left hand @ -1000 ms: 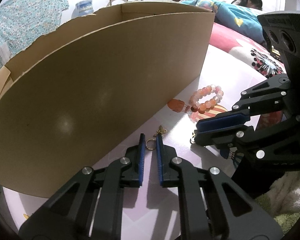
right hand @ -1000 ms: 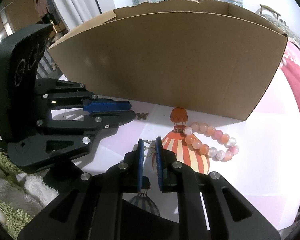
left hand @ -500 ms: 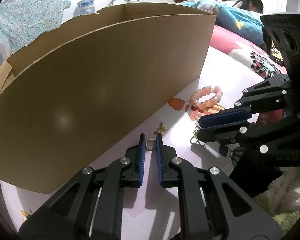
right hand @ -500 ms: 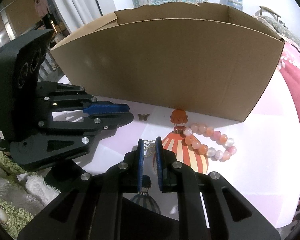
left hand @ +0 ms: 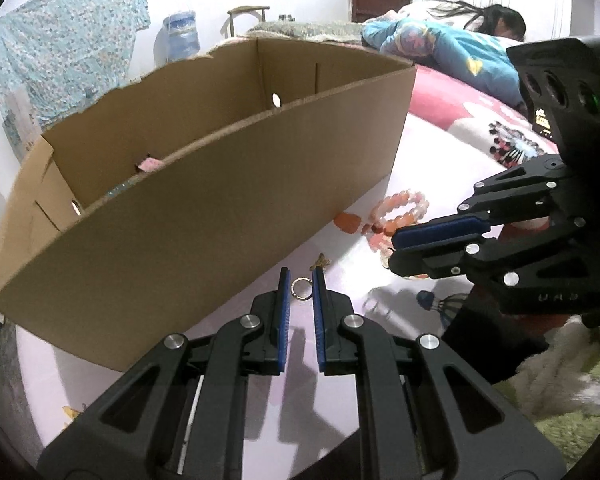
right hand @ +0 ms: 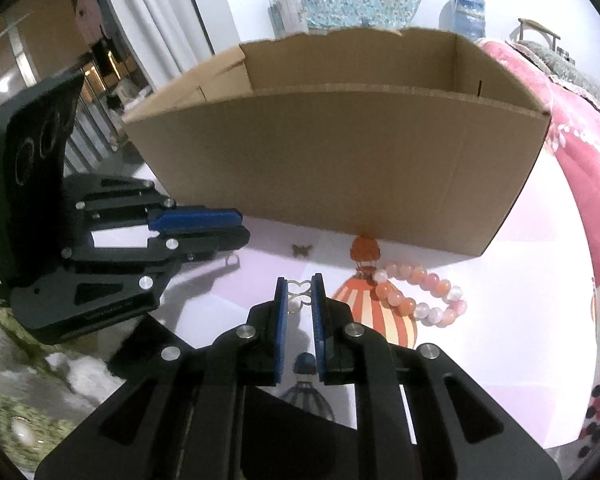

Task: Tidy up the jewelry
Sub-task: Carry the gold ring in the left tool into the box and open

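**Both claws pinching tiny earrings right in front of the box**

Left gripper point(left hand: 301, 278) is sitting nearly closed, its blue pads nipping a small gold ring earring point(left hand: 301, 289) at the very tips. Right gripper point(right hand: 300, 286) is doing the same with a butterfly-shaped gold piece point(right hand: 299, 294), jaws almost together on it. I'm guessing both are gripping at the tips because these bits are so thin that anything deeper would lose them.

Everything's lining up around the cardboard box point(left hand: 204, 216), which is standing open-topped just behind both claws, so it's looking like the drop-off spot. Something pinkish is peeking over its near wall from inside, can't tell what.

Other stuff still waiting in front of the box: a little bronze butterfly charm point(right hand: 302, 251) lying just beside its near wall, and a pink-and-orange bead bracelet point(right hand: 422, 294) resting near the box's right corner on the balloon-print sheet point(right hand: 520, 340).

What's getting in the way, I reckon: that tall near wall. Both claws are sitting low against it, so they'd be needing to clear the rim. They're also crowding each other. A person is lying on the bed well behind the box.
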Available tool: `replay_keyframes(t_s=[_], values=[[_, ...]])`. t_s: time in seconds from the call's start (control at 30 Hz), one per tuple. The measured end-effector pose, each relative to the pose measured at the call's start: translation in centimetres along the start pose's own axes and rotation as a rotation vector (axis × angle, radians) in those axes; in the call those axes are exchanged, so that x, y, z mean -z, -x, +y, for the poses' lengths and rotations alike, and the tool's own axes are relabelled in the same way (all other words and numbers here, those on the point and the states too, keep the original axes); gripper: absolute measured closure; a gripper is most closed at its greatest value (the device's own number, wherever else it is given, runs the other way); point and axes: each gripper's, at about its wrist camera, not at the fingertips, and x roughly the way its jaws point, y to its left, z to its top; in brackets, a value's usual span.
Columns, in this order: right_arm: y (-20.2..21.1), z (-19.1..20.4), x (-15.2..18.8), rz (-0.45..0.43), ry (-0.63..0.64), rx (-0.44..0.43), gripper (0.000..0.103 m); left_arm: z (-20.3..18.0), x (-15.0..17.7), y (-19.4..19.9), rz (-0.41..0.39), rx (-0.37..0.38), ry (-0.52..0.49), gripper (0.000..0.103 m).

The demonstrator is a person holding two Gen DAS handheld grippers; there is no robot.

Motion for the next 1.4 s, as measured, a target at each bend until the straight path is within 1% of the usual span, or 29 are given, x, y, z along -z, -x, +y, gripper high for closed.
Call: replay_keyframes(t_s=[0.13,0.23,0.33,0.4,0.5,0.57,0.63,0.7,0.73,0.8,0.83,0.87,0.9,1.0,1.1,1.13,1.27,1.4], values=[[1.9,0.5,-0.7,-0.046,0.021,0.008,0.091,-0.2,-0.9,2.4,-0.048,0.009,-0.002,0.093],[3.7,1.0,-1.6,-0.092,0.04,0.001,0.091,0.1,-2.0,5.1,-0.109,0.024,0.002,0.093],[5.9,1.5,-3.2,-0.154,0.071,-0.008,0.091,1.0,-3.5,7.9,-0.18,0.034,0.008,0.093],[7.3,1.8,-4.7,-0.202,0.116,-0.008,0.091,2.2,-4.7,9.3,-0.217,0.021,0.019,0.093],[7.8,2.0,-7.6,-0.242,0.17,-0.014,0.091,4.1,-6.0,9.7,-0.216,0.007,0.048,0.093],[7.5,1.8,-9.6,-0.241,0.196,-0.006,0.091,6.3,-7.0,8.4,-0.151,0.003,0.079,0.093],[6.2,0.9,-11.7,-0.209,0.191,-0.014,0.091,8.5,-7.5,6.4,-0.06,0.003,0.121,0.093],[4.0,-0.5,-13.8,-0.139,0.157,-0.017,0.091,10.8,-7.8,3.8,0.041,-0.014,0.166,0.093],[1.9,-1.6,-15.1,-0.062,0.129,-0.022,0.091,11.6,-7.7,2.8,0.081,-0.001,0.18,0.093],[-1.1,-3.4,-16.5,0.047,0.062,-0.015,0.091,12.9,-7.6,0.7,0.162,0.015,0.215,0.093],[-2.6,-4.0,-16.9,0.111,0.033,-0.024,0.091,13.1,-7.4,0.2,0.179,0.021,0.216,0.093],[-3.8,-4.6,-17.1,0.153,0.006,-0.031,0.091,12.9,-7.5,-0.2,0.181,0.024,0.193,0.093],[-5.0,-5.3,-17.1,0.201,-0.02,-0.023,0.091,12.6,-7.6,-0.6,0.205,0.006,0.177,0.093],[-7.3,-5.8,-17.2,0.284,-0.013,0.018,0.091,11.8,-7.5,-1.4,0.241,-0.033,0.131,0.093],[-8.0,-5.5,-16.6,0.321,0.007,0.043,0.091,11.5,-7.3,-1.9,0.266,-0.065,0.093,0.093],[-8.2,-5.4,-16.5,0.324,0.01,0.05,0.091,11.7,-7.4,-2.1,0.268,-0.069,0.094,0.093],[-8.3,-5.0,-16.4,0.325,0.03,0.066,0.09,11.7,-7.6,-2.1,0.281,-0.082,0.089,0.093],[-7.3,-5.0,-16.3,0.311,0.028,0.066,0.09,11.7,-7.6,-2.0,0.282,-0.09,0.091,0.091]])
